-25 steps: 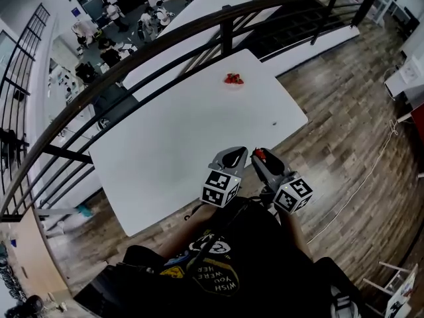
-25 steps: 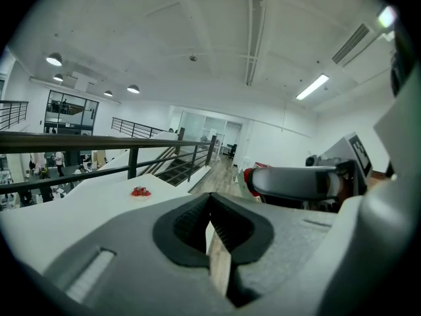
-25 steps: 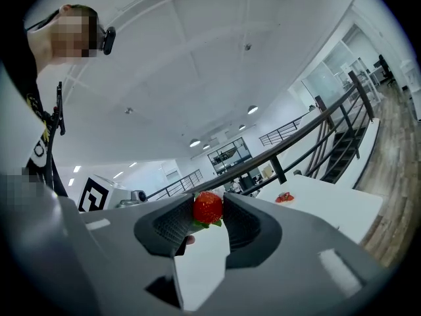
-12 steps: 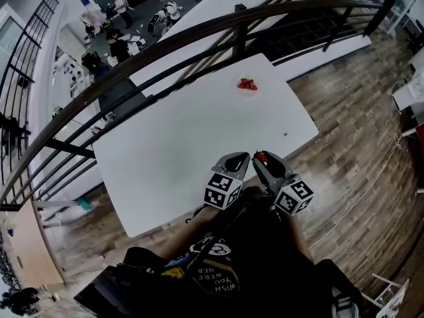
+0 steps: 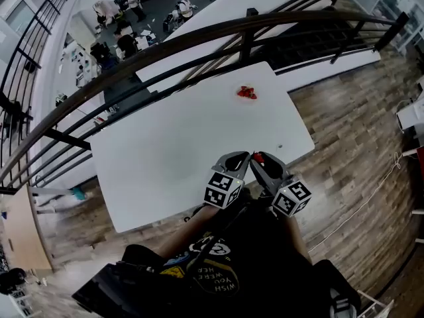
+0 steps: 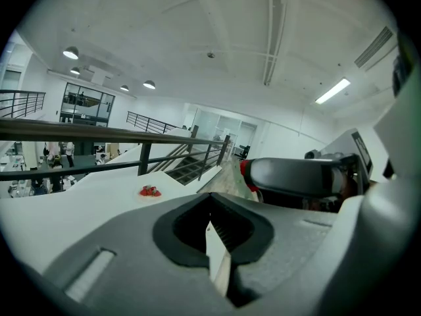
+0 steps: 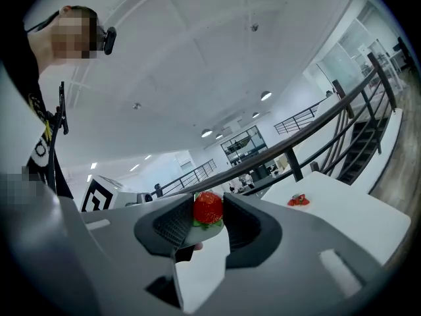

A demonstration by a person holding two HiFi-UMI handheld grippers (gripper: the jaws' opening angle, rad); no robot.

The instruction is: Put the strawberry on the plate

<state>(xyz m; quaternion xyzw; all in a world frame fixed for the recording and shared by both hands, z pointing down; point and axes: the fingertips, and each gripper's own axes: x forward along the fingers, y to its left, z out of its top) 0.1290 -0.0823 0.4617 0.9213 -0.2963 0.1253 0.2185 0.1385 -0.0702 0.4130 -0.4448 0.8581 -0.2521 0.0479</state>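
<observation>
A red strawberry with green leaves sits between the pads of my right gripper, which is shut on it. In the head view that gripper hangs over the near edge of the white table, close to my body. My left gripper is right beside it, shut with nothing in it; its jaws meet in the left gripper view. Far across the table lies a small pile of strawberries on a pale plate that barely stands out from the tabletop.
A dark metal railing runs along the table's far side, with a lower floor and people beyond it. Wooden flooring lies to the table's right. A person's dark clothing fills the bottom of the head view.
The head view has swung a little, so the table and railing sit differently in the frame. Both grippers keep their place and the strawberry stays in the right one.
</observation>
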